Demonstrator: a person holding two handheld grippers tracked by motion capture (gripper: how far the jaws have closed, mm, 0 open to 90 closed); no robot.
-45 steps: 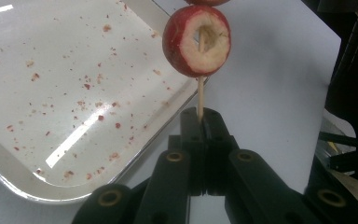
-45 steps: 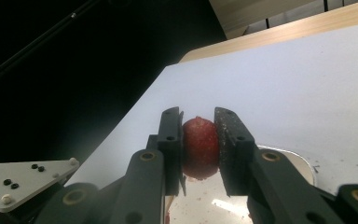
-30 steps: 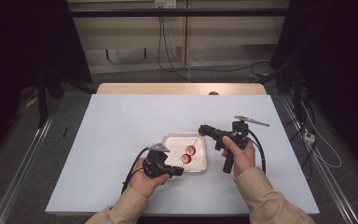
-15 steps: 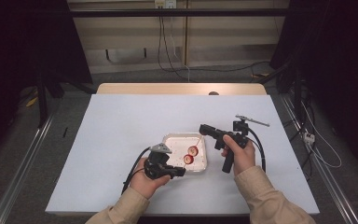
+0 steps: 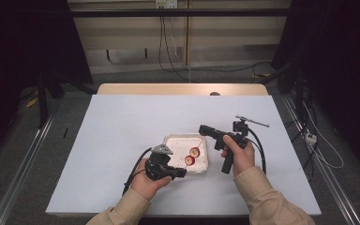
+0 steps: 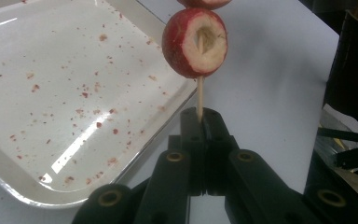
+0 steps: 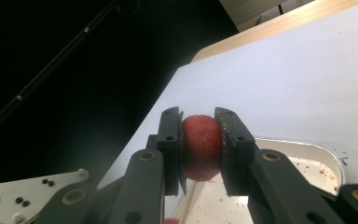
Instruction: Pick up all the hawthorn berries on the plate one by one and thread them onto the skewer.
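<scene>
Left gripper [image 5: 180, 173]: your jaws are pressed together on the bare lower end of a thin wooden skewer [image 6: 199, 95]. You see this best in the left gripper view.

Skewer: it already carries two red fruit pieces. The nearer one [image 6: 195, 42] shows its pale cut face with the stick through its middle; the second sits beyond it at the top edge of that view. From above, both pieces hang over the right part of the white tray [image 5: 171, 140].

Right gripper [image 7: 200, 140]: your jaws are clamped on a third red fruit [image 7: 201, 147], one pad on each side. In the high view this gripper sits at the tray's far right corner.

Tray: it lies on the white table [image 5: 122, 126] between your two hands, its floor speckled with red bits.

Key relation: the skewer's long axis runs from your left gripper up and away toward the right gripper, so its free tip points roughly at the fruit you hold. The tip itself is too small to pick out.

Nearer hand: the right one, since it holds the fruit just beyond the second piece.

Likely next move: bring the held fruit onto the tip along the skewer's line, keeping the left hand steady.

Risk: if the fruit comes in off that line, the thin stick could bend or slip in your closed jaws.
</scene>
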